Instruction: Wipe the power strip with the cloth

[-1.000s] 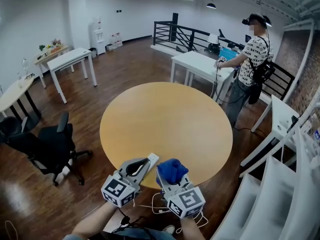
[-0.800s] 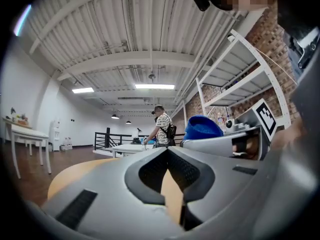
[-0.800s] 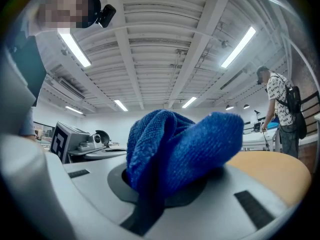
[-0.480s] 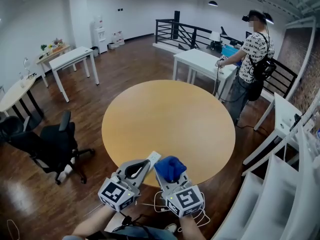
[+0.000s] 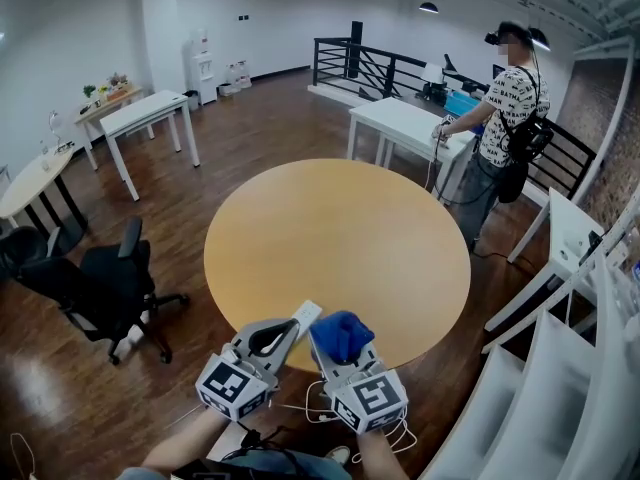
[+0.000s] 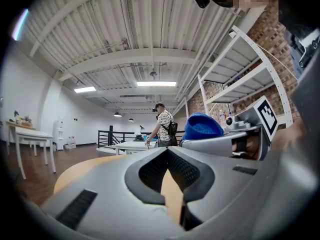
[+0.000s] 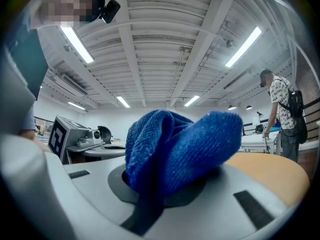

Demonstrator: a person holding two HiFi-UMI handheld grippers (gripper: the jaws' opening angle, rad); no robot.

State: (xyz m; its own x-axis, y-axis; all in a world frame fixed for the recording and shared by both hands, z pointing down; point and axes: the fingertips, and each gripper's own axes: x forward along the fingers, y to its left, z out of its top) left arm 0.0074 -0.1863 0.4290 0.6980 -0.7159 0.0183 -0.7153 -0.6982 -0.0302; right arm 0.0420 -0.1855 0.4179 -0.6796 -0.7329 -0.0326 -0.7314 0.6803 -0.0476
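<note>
I'm pinching the cloth (image 5: 341, 333) in my right claw (image 5: 337, 345) — left claw (image 5: 289, 331) pressed shut — readying a sweep across the power strip (image 5: 308, 315).

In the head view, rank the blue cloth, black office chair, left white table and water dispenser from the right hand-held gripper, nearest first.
1. Blue cloth, clamped in the right hand-held gripper.
2. Black office chair, on the floor to the left.
3. Left white table, far left.
4. Water dispenser, by the back wall.
</note>
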